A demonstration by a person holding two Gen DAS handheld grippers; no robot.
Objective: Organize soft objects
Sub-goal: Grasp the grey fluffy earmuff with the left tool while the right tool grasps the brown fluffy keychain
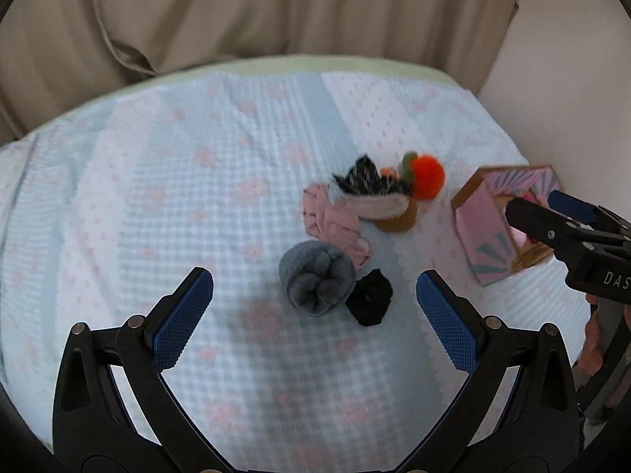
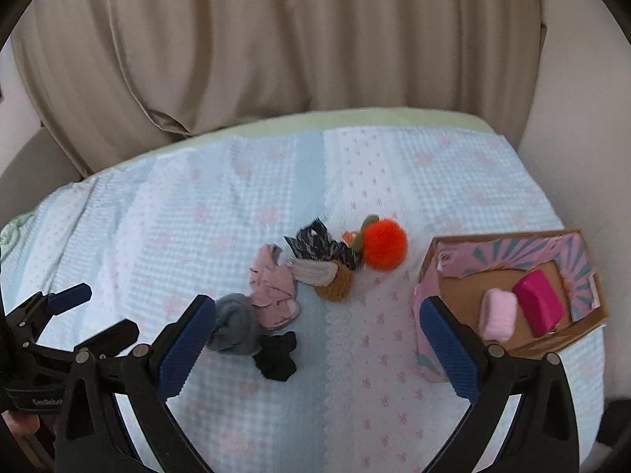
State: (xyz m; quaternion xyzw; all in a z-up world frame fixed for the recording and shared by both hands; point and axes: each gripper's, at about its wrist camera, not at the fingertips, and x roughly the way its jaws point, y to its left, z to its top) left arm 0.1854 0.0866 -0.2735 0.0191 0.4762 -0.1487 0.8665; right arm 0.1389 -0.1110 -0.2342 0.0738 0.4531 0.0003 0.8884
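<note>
Between the left claw (image 1: 314, 317) pads, wide open and empty, sits the grey roll (image 1: 317, 279), dead ahead, just past the tips, black scrunchie (image 1: 370, 296) touching its right side. Roll is roundish, no clear long axis. Left is the nearer claw, I'd judge. Right claw (image 2: 317, 345) also wide open, empty, hovering over the bed (image 2: 355, 374) near the box (image 2: 432, 254), where two pink items already lie. Remaining pile beyond the roll.
</note>
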